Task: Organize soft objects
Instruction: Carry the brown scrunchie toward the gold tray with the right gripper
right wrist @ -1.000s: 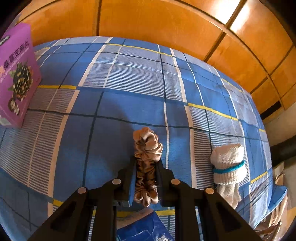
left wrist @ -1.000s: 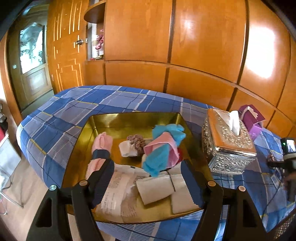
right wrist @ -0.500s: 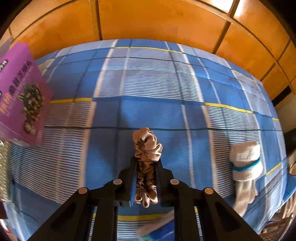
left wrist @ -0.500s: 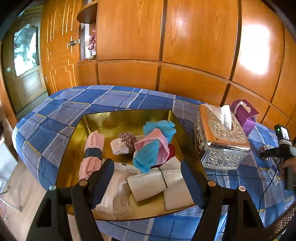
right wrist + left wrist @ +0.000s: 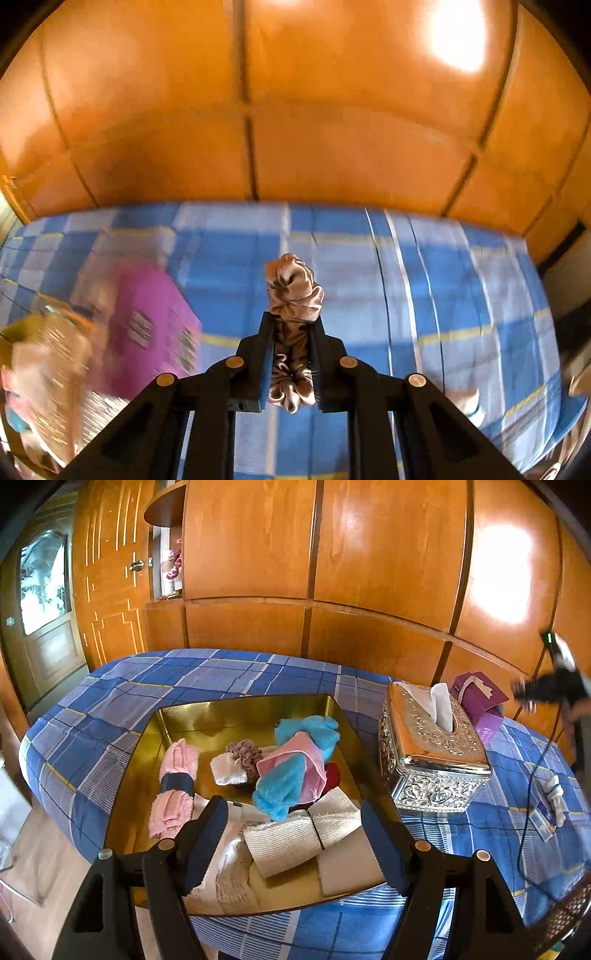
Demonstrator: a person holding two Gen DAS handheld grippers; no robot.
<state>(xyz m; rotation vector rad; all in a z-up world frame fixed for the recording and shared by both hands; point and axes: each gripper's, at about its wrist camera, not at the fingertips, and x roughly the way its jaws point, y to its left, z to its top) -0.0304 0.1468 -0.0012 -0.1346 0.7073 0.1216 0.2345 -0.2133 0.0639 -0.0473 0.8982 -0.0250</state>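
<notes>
In the right wrist view my right gripper is shut on a beige satin scrunchie, held in the air above the blue checked tablecloth. The left wrist view shows my left gripper open over the near end of a gold tray. Inside the tray lie a pink rolled cloth, a brown scrunchie, blue and pink cloths and a tied beige cloth. The right gripper shows blurred at the far right, raised above the table.
A silver tissue box stands right of the tray, a purple box behind it. A white sock and a black cable lie at the table's right end. Wooden wall panels rise behind the table.
My right gripper has lifted the beige scrunchie off the tablecloth and swung towards the purple box; its view is now blurred. The left gripper has hardly moved.
</notes>
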